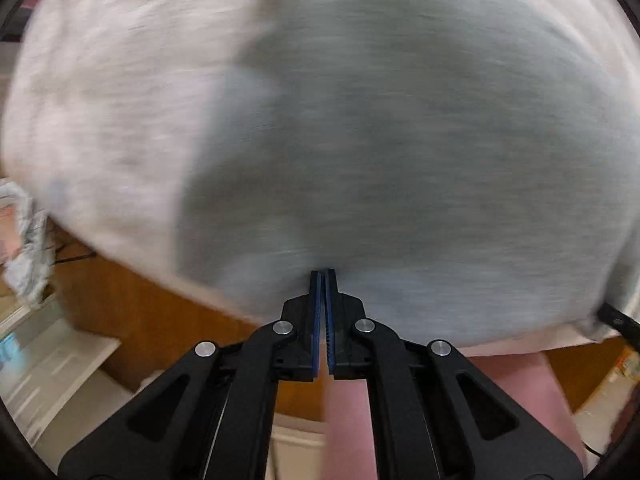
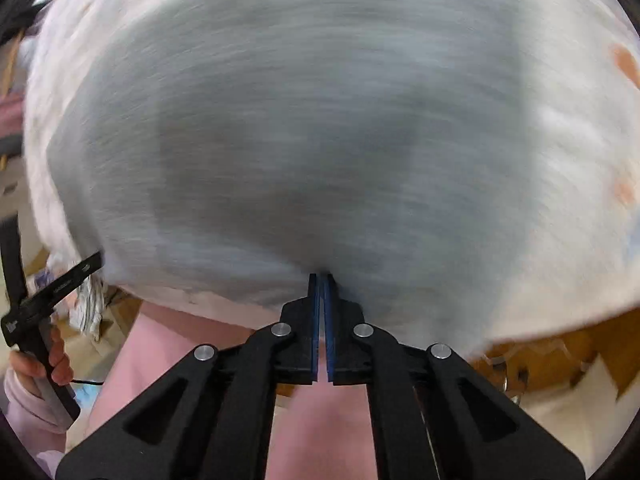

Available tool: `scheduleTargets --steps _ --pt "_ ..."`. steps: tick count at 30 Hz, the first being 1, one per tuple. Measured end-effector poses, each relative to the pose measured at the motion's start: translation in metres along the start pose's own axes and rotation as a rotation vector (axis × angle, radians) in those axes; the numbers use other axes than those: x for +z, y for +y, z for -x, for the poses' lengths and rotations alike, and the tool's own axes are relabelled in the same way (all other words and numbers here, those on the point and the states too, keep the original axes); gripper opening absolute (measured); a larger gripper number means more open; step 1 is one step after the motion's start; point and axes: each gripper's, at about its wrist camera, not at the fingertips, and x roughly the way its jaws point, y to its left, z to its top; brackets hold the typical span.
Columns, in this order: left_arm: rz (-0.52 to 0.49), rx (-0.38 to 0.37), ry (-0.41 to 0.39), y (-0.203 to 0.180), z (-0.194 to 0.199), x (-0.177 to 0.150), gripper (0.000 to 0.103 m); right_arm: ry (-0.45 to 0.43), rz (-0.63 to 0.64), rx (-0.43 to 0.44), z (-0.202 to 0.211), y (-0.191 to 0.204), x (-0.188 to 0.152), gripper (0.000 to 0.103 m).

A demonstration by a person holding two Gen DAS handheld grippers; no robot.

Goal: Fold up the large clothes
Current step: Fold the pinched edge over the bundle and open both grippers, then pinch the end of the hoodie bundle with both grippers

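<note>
Nearest to me, my left gripper (image 1: 322,276) has its blue-padded jaws pressed almost together, and the near hem of the grey garment (image 1: 400,140) runs right into the narrow slit at their tips, so I read it as a pinch on that edge. My right gripper (image 2: 321,280) looks the same: jaws all but closed, the same grey cloth (image 2: 304,140) meeting the tips, nothing else between them. Below the tongs in both views I see my own pink-clad legs (image 2: 168,344), and in the right view my left hand (image 2: 38,364) shows at the lower left, wrapped round its black handle. So the two tongs sit side by side along one hem, and I judge neither to be clearly nearer the cloth than the other. The garment spreads straight ahead of both, away from me, filling nearly the whole view over a pale sheet (image 1: 112,100); its held hem runs crosswise between my hands, while the body stretches forward, though the blur hides its far end. A brown wooden surface (image 1: 132,300) shows under the near edge, and a crumpled white cloth (image 1: 28,248) lies off to the left. By my count: one garment, two tongs, one hand in sight. The fold, I judge, turns on carrying this hem forward over the body.
</note>
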Motion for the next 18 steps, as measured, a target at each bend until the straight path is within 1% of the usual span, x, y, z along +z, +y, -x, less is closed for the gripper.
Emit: scheduleTargets --steps 1,2,3,4,5,6,7,8,9,11,12,14,16,17,18 --pt "0.006 -0.008 -0.003 0.006 0.004 0.000 0.003 -0.011 -0.024 -0.008 0.008 -0.010 -0.002 0.008" --pt "0.008 -0.007 -0.010 0.008 0.008 -0.001 0.003 -0.029 -0.049 0.012 0.018 -0.020 -0.004 0.009" --pt "0.001 -0.003 -0.026 0.010 0.014 0.000 0.003 -0.036 -0.062 0.030 0.021 -0.018 0.003 0.014" --pt "-0.012 0.001 -0.043 0.014 0.022 -0.001 0.004 -0.042 -0.084 0.067 0.029 -0.027 0.004 0.032" --pt "-0.025 0.000 -0.060 0.003 0.028 0.001 0.005 -0.041 -0.104 0.083 0.035 -0.036 0.007 0.047" --pt "-0.042 -0.010 -0.080 -0.003 0.037 0.003 0.014 -0.047 -0.115 0.077 0.037 -0.036 0.015 0.071" --pt "-0.052 -0.016 -0.091 -0.008 0.042 0.005 0.035 -0.081 -0.130 0.072 0.044 -0.041 0.020 0.074" --pt "-0.061 -0.021 -0.101 -0.016 0.047 0.003 0.048 -0.106 -0.144 0.087 0.048 -0.047 0.021 0.075" --pt "-0.071 -0.037 -0.121 -0.025 0.054 0.005 0.057 -0.119 -0.166 0.115 0.051 -0.054 0.027 0.075" --pt "-0.087 -0.068 -0.151 -0.042 0.065 0.010 0.057 -0.134 -0.212 0.177 0.051 -0.064 0.044 0.076" --pt "-0.109 -0.076 -0.165 -0.054 0.072 0.013 0.057 -0.148 -0.222 0.225 0.050 -0.068 0.056 0.077" --pt "-0.136 -0.085 -0.200 -0.081 0.081 0.023 0.057 -0.156 -0.209 0.292 0.048 -0.071 0.078 0.078" --pt "-0.154 -0.123 -0.226 -0.106 0.092 0.031 0.059 -0.165 -0.180 0.316 0.048 -0.068 0.102 0.079" --pt "-0.158 -0.128 -0.233 -0.124 0.092 0.036 0.060 -0.174 -0.165 0.322 0.046 -0.065 0.111 0.079" --pt "-0.163 -0.135 -0.245 -0.134 0.096 0.045 0.061 -0.184 -0.151 0.329 0.038 -0.053 0.117 0.079"
